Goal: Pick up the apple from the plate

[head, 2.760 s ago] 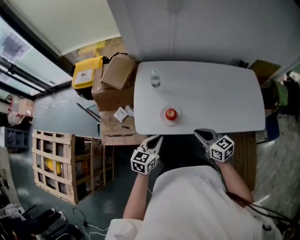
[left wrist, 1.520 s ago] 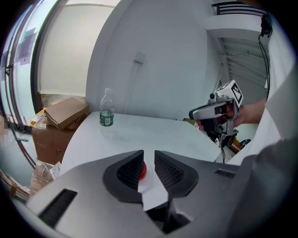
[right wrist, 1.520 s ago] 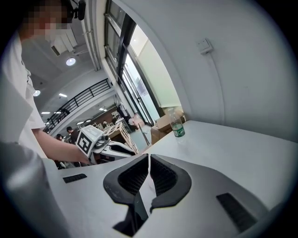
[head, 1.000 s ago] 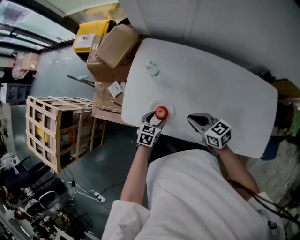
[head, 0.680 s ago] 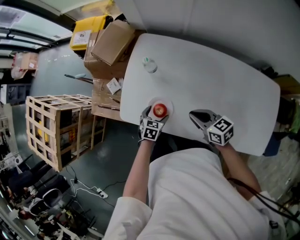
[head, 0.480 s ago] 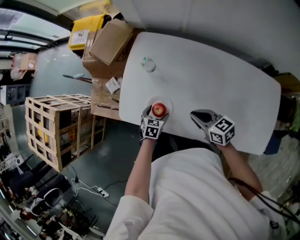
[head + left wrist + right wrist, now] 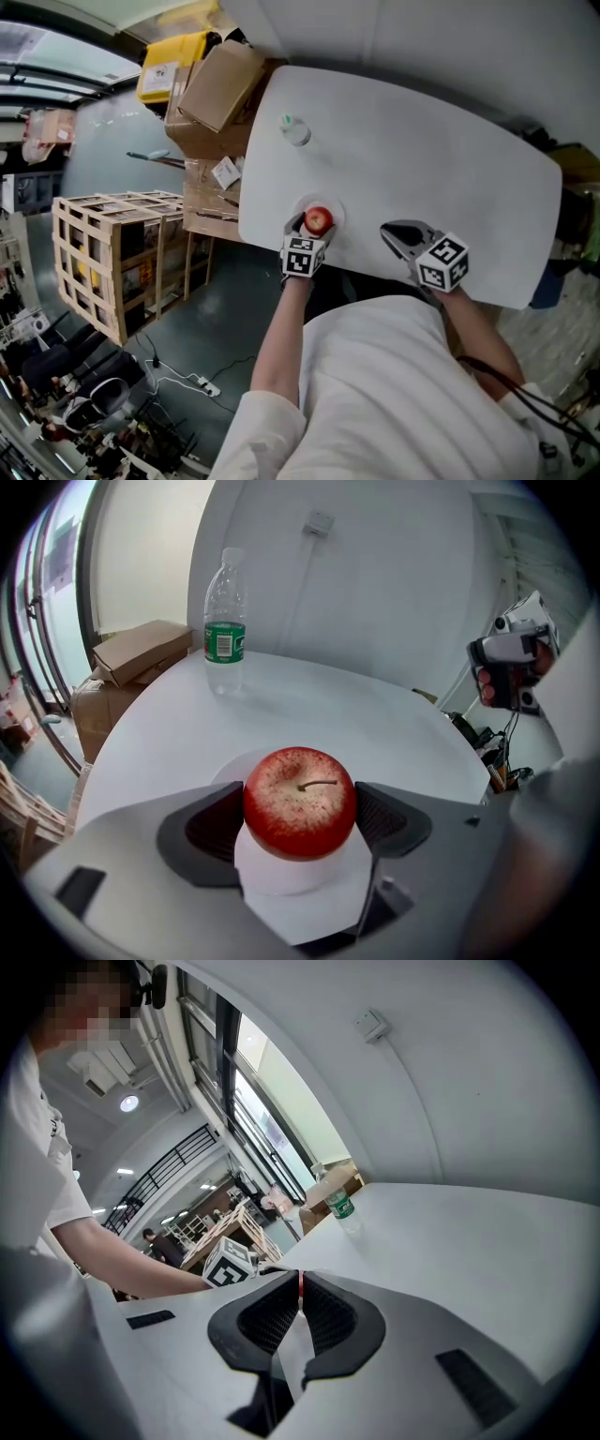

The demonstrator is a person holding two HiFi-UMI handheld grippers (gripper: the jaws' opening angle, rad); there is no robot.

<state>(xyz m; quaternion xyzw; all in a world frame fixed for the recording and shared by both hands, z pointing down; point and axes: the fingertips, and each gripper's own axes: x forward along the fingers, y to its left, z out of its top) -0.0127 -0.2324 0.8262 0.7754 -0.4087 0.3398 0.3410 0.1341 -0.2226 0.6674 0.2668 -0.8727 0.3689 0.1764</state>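
The right hand-held gripper has its jaws practically together, with nothing in them. There's a thin red sliver past the tips, maybe the apple. White counter ahead, a green-label water bottle at its far edge, and a person's arm on the left.

a white table carries a plate near its edge and a water bottle.

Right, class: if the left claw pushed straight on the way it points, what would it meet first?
The apple, already between the closing jaws of the left claw; just beneath it the white plate, though depth is unclear.
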